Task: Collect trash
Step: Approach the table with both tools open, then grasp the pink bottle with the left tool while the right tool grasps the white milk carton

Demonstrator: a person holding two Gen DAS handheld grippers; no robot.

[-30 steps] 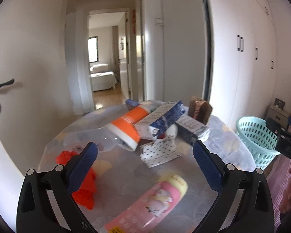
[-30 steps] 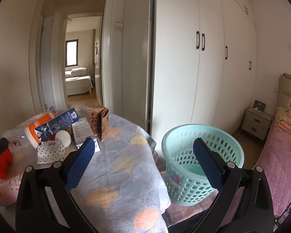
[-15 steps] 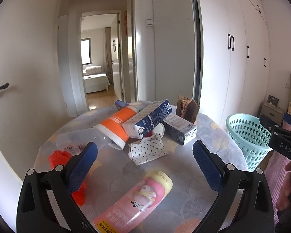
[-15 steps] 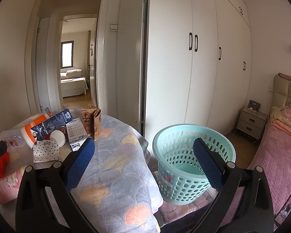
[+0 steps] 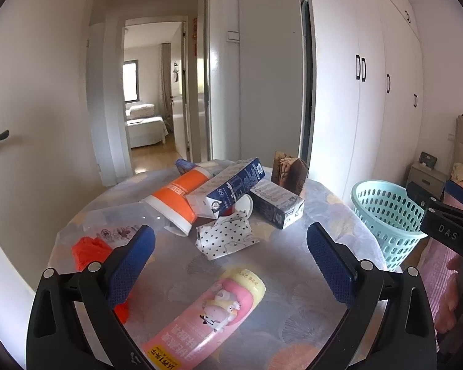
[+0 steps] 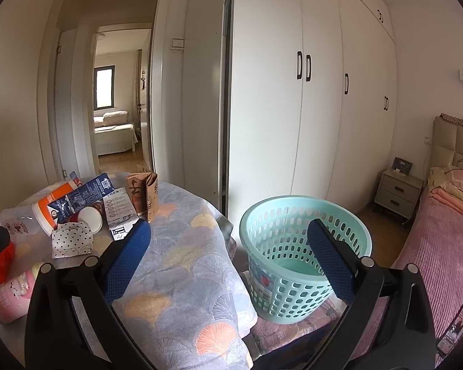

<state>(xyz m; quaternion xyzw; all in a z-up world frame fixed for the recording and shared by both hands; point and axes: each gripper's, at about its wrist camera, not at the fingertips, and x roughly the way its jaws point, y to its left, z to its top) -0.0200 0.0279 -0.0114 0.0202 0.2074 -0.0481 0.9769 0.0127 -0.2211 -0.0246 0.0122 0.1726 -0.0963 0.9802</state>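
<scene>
1. The left gripper (image 5: pixel 230 256) hangs over the near side of the round table (image 5: pixel 296 259) with its blue pads spread wide and nothing between them. The right gripper (image 6: pixel 228 252) is also spread wide and holds nothing; it points toward the basket (image 6: pixel 305 256), which stands on the floor just beside the table.

2. The trash lies on the table. Nearest the left gripper is the pink bottle (image 5: pixel 213 311), lying on its side. Beyond it sits a crumpled dotted wrapper (image 5: pixel 225 239), and behind that a heap: an orange tub (image 5: pixel 177 199) on its side, a blue carton (image 5: pixel 231 188) leaning across it, a grey carton (image 5: pixel 276 205), a paper cup (image 5: pixel 245 205) partly hidden under the blue carton, and a brown paper bag (image 5: pixel 288 174) standing upright at the back. A red crumpled thing (image 5: pixel 89 252) and a clear plastic tub (image 5: pixel 117 223) lie at the left.

3. The pink bottle looks like smooth, rounded plastic, so it may roll or slip. I judge it best gripped across the middle of its body, pads square to its long axis.

4. The cartons appear light and probably empty. They would dent under hard squeezing. Their flat sides offer the surest hold.

5. The dotted wrapper and the red thing look soft and nearly weightless. A pinch on a raised fold should do.

6. Pulling the blue carton first may topple the heap, since it rests on the orange tub.
</scene>
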